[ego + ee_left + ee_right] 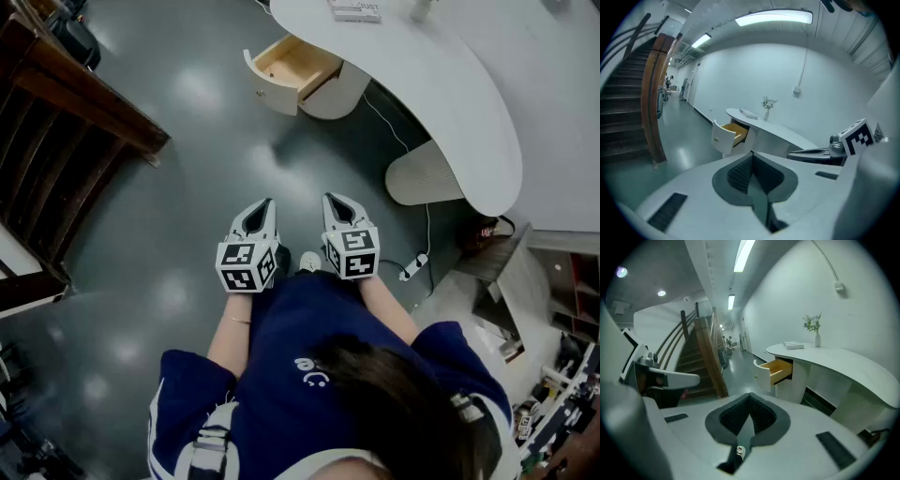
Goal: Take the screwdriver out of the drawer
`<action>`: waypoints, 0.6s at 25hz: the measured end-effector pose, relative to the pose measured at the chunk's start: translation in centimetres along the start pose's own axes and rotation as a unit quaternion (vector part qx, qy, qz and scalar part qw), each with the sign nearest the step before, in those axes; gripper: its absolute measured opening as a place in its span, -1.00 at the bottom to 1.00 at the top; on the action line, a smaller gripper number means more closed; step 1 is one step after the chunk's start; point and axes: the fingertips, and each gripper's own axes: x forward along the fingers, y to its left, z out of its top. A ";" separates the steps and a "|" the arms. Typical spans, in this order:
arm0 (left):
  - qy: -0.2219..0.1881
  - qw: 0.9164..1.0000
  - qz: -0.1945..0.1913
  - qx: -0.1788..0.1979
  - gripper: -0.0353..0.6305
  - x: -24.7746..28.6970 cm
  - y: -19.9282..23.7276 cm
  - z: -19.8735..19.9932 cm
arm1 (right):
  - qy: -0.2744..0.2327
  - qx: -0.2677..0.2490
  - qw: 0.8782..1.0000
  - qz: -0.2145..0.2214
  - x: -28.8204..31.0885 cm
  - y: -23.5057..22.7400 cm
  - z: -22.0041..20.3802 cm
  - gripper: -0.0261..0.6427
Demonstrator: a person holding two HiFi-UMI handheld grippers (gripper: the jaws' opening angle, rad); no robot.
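1. Holds left gripper and right gripper near, jaws clenched, empty.
2. Leaves open drawer far off, at bench.
3. Shows no screwdriver, likely inside; needs approach, reach, grasp.

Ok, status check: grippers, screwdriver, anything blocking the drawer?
Both shut, empty: left gripper, right gripper, side by side, well short of the desk. Its drawer stands open; screwdriver not in sight. Only floor between.

The head camera is looking steeply down; both gripper cameras are facing forward, all sharing the far open drawer ahead.
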 end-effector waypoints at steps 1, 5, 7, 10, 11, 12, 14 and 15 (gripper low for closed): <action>0.000 1.000 0.000 -0.003 -0.88 -0.2 0.1 -0.2 | 0.001 -0.001 1.000 0.000 -0.1 0.2 -0.2 -0.90; 0.002 1.000 0.001 -0.004 -0.88 -0.4 0.6 -0.3 | 0.003 -0.003 1.000 -0.003 0.0 0.7 -0.4 -0.90; 0.002 1.000 0.000 -0.003 -0.88 -0.1 1.1 0.1 | 0.004 -0.002 1.000 -0.007 0.4 0.7 -0.3 -0.90; 0.000 1.000 -0.002 -0.010 -0.88 0.5 2.7 0.9 | 0.003 0.012 1.000 -0.013 1.7 0.8 0.2 -0.90; -0.001 1.000 -0.003 -0.011 -0.88 0.8 3.4 1.2 | 0.001 0.020 1.000 -0.016 2.2 0.8 0.4 -0.90; -0.001 1.000 -0.005 -0.011 -0.88 1.1 4.1 1.6 | -0.002 0.027 0.999 -0.019 2.7 0.9 0.7 -0.90; -0.001 1.000 -0.011 -0.007 -0.88 1.6 5.4 2.3 | -0.008 0.039 0.999 -0.028 3.9 0.9 1.4 -0.90; 0.000 1.000 -0.014 -0.003 -0.88 1.9 6.1 2.7 | -0.011 0.045 0.998 -0.033 4.4 1.0 1.8 -0.90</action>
